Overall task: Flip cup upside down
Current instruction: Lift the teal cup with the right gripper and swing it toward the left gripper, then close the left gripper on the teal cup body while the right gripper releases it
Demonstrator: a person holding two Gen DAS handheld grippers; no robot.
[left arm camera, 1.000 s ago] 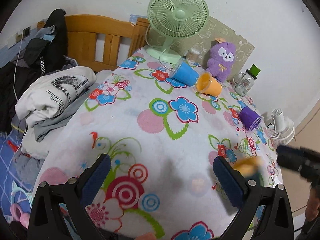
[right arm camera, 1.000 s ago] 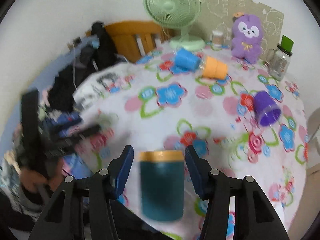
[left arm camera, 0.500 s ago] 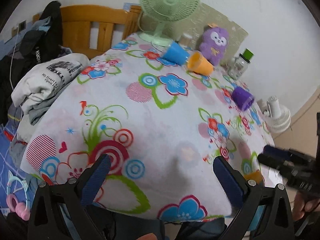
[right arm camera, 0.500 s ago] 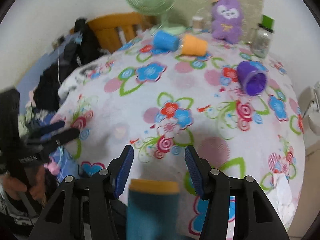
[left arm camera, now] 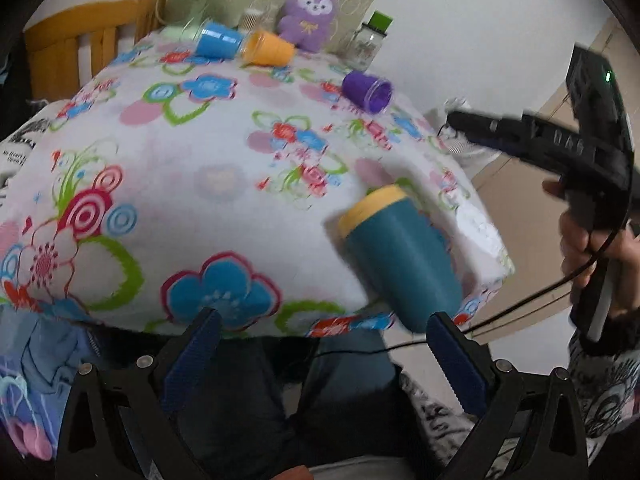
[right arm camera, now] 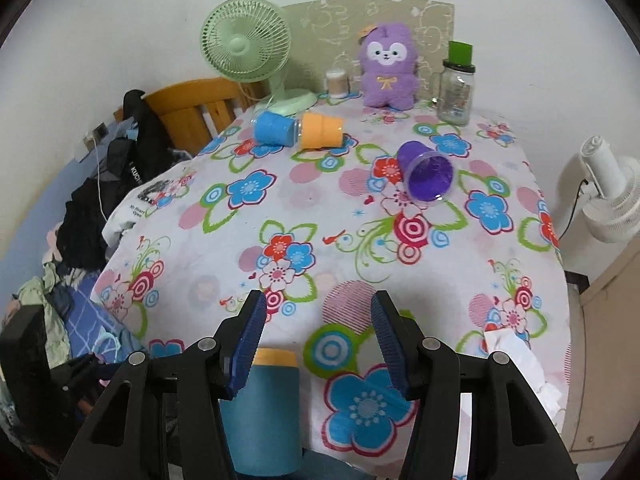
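Observation:
A teal cup with a yellow rim band [left arm camera: 400, 260] is at the near edge of the flowered table, tilted and blurred, with nothing holding it; it also shows in the right wrist view [right arm camera: 266, 408], below the left finger. My left gripper [left arm camera: 320, 356] is open and empty, below the table edge. My right gripper [right arm camera: 318, 340] is open and empty, over the table's near edge; its body shows in the left wrist view [left arm camera: 560, 148]. A purple cup [right arm camera: 426, 176], an orange cup [right arm camera: 322, 131] and a blue cup [right arm camera: 274, 128] lie on their sides.
A green fan [right arm camera: 248, 48], a purple plush toy [right arm camera: 386, 68], a glass jar with a green lid [right arm camera: 456, 88] and a small jar [right arm camera: 337, 84] stand at the table's back. A wooden chair with clothes [right arm camera: 176, 112] is left. A white fan [right arm camera: 608, 196] is right.
The teal cup has left my right gripper's fingers and now sits off to their left, low at the table edge. Both grippers have pulled back toward the near edge.

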